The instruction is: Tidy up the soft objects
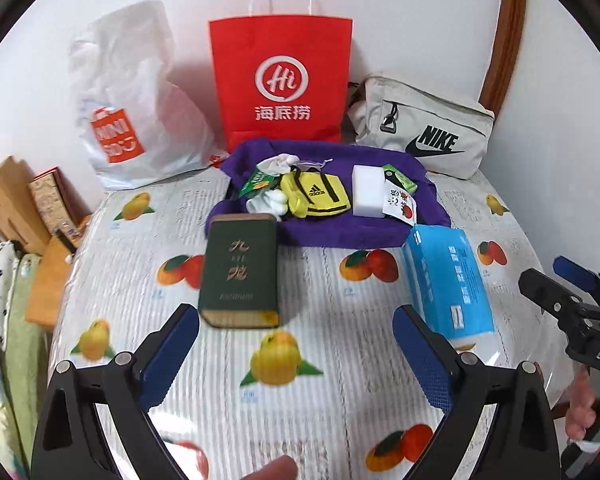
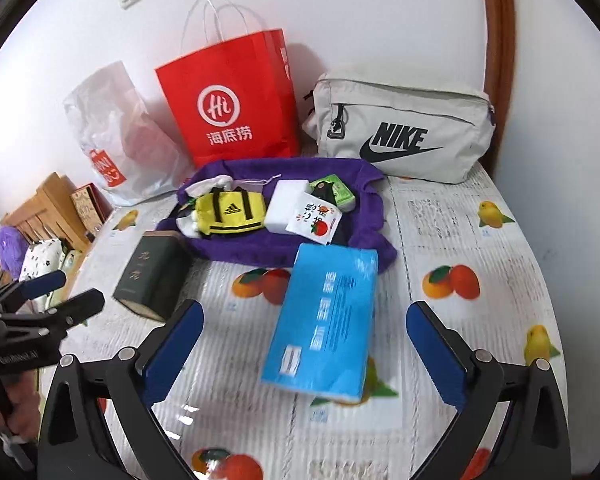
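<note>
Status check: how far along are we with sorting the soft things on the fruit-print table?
Looks done: small items, including a yellow mini duffel and white sponge block, sit on the purple cloth. In hand: nothing; left gripper and right gripper have open, empty jaws. Left: blue tissue pack and dark green tin lie on the table.

Bright, even indoor light fills both fisheye views. The red paper bag (image 2: 236,108) casts a soft shadow on the wall toward 3 o'clock. Glare glints off the table cover (image 2: 188,412) near 7 o'clock. Edges bend and darken; foreground slightly blurred.
</note>
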